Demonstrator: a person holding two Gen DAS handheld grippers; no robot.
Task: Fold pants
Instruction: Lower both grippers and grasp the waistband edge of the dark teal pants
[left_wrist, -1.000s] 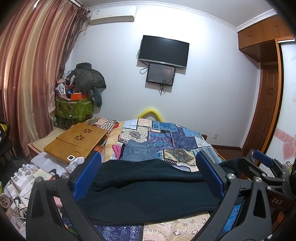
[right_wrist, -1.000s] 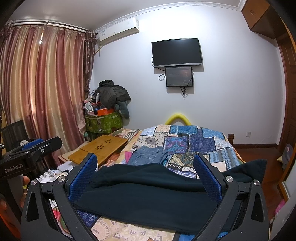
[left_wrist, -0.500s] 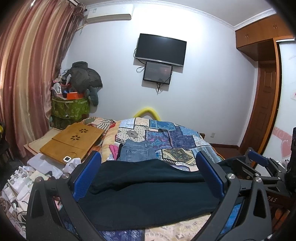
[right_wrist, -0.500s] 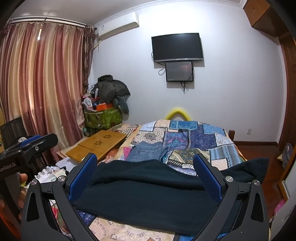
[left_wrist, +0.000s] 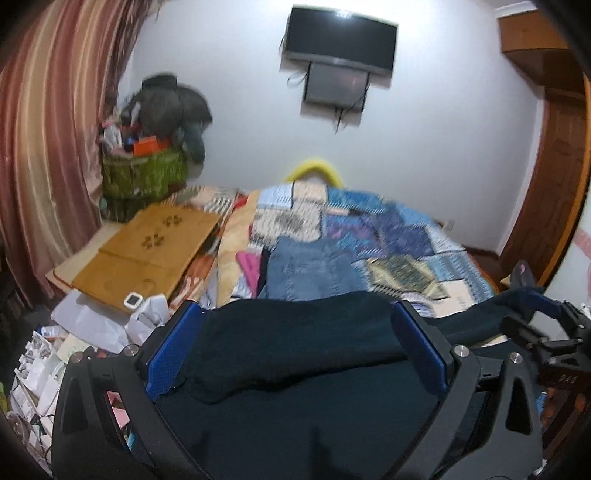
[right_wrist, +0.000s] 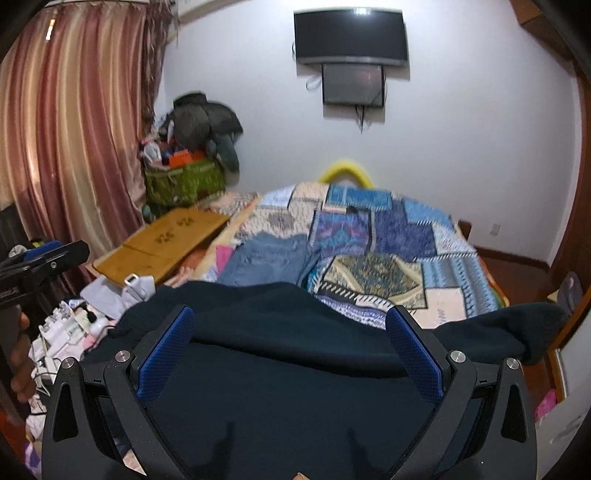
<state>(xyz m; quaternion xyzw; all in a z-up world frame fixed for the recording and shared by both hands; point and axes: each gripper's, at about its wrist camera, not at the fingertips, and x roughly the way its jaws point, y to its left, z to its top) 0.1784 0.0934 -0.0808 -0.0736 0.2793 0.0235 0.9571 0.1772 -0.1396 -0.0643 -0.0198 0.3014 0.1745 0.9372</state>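
Note:
Dark navy pants (left_wrist: 295, 354) lie bunched across the near end of the bed, filling the gap between the blue pads of my left gripper (left_wrist: 297, 314), which stands wide open over them. In the right wrist view the same pants (right_wrist: 280, 369) spread between the fingers of my right gripper (right_wrist: 288, 317), also wide open, and one rumpled end (right_wrist: 532, 332) sticks out to the right. Neither pair of pads presses the cloth. The right gripper (left_wrist: 546, 332) shows at the right edge of the left view. The left gripper (right_wrist: 44, 254) shows at the left edge of the right view.
Folded blue jeans (left_wrist: 310, 269) rest mid-bed on the patchwork quilt (left_wrist: 391, 236). A wooden lap desk (left_wrist: 147, 247) and clutter of papers (left_wrist: 85, 325) crowd the left side. A green basket (left_wrist: 144, 173) stands by the curtain. A hand (right_wrist: 22, 369) holds the left gripper.
Both views have tipped downward and closer to the bed. The dark pants now fill more of the space between the fingers. Both grippers stay open.

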